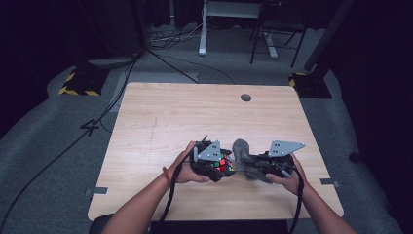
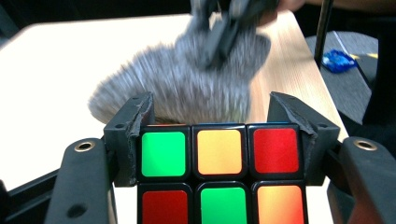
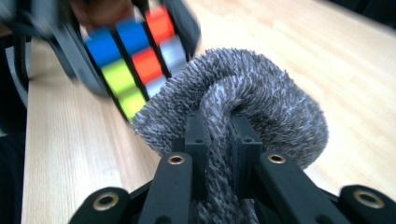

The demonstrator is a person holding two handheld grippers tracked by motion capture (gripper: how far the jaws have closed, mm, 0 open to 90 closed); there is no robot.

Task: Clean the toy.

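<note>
Counting from the middle of the frame outward, I have one puzzle cube (image 1: 224, 164) and one grey fuzzy cloth (image 1: 246, 161), both low and centre in the high view, touching each other just above the desk (image 1: 160, 122). My left tool (image 2: 219, 121) is spread wide and clamps the cube between its two jaws; in the left gripper view six coloured squares show, with the lower row cut off by the frame's bottom edge. My right tool (image 3: 219, 133) is pinched nearly closed on a fold of the cloth. Two hands (image 1: 187, 170) hold the two tools. The cloth is motion-blurred in the left gripper view, the cube blurred in the upper left of the right gripper view, and whether the cloth rests on the desk I cannot tell.
</note>
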